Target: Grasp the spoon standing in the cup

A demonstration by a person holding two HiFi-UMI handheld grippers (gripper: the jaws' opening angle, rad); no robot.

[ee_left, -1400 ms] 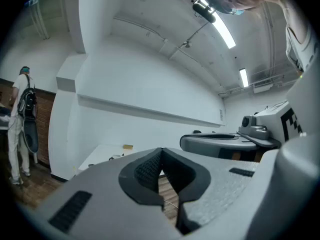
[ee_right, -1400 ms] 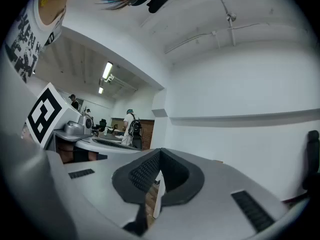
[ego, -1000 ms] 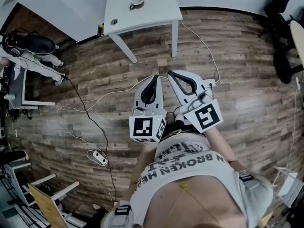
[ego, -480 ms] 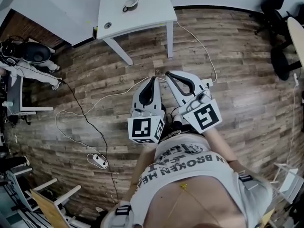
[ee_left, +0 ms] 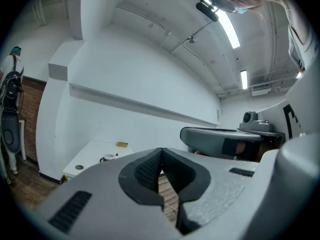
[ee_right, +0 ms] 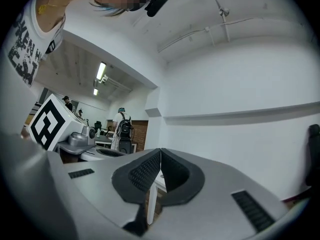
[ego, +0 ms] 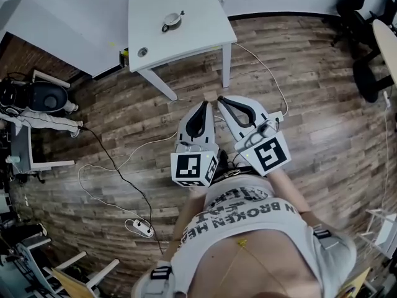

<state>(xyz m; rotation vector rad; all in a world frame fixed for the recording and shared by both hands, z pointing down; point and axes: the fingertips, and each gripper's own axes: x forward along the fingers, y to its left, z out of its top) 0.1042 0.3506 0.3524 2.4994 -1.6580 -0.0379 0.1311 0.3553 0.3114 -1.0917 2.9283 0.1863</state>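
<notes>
Cup sits within table edges, floor around.

Head view steeply down over left claw and right claw; gripper views low, forward, far white table shared.

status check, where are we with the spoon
Left tool shut, empty. Right tool same. Cup with spoon on table ahead, untouched. Cable on floor between.

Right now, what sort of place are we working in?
Probably an office or lab workroom: a white table, cables and a power strip on the wood-plank floor, office chairs nearby.
</notes>
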